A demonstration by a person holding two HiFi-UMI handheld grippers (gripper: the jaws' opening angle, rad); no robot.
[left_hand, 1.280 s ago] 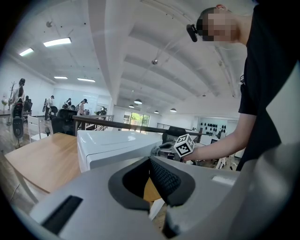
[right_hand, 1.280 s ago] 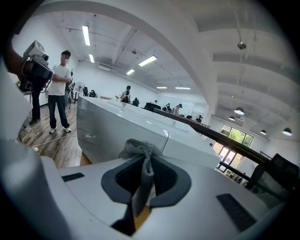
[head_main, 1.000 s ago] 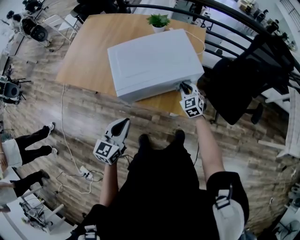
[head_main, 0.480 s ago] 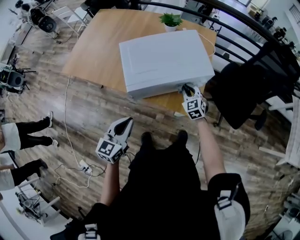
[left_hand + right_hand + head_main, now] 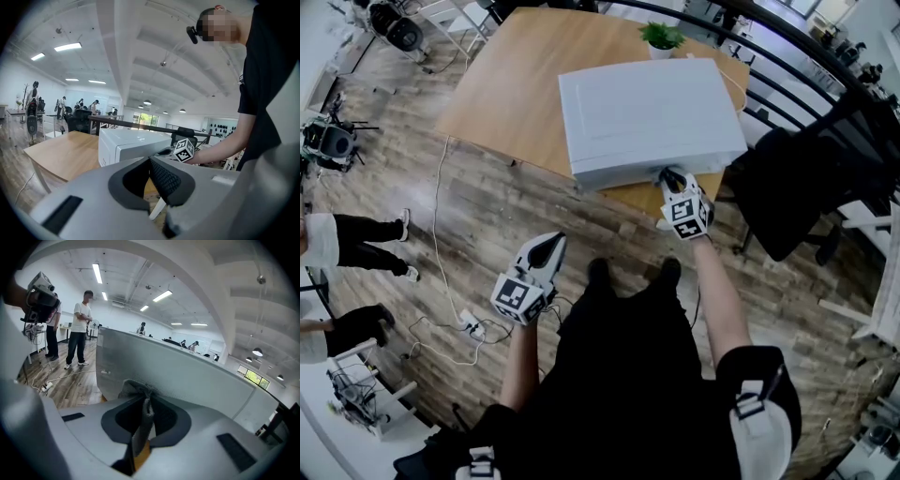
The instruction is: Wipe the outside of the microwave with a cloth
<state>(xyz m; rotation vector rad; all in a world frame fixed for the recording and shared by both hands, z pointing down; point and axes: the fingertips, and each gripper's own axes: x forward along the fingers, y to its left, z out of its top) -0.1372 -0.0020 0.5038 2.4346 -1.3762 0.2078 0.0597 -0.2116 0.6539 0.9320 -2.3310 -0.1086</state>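
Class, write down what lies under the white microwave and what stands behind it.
The microwave sits on a wooden table, and a small potted plant stands behind it. The tabletop directly beneath is covered, so nothing there can be checked.

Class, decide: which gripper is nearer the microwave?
Right. The right gripper, shut on a cloth, is at the microwave; the left gripper hangs over the floor, short of the table.

No readable text, label, brand or number anywhere; only square marker patterns.
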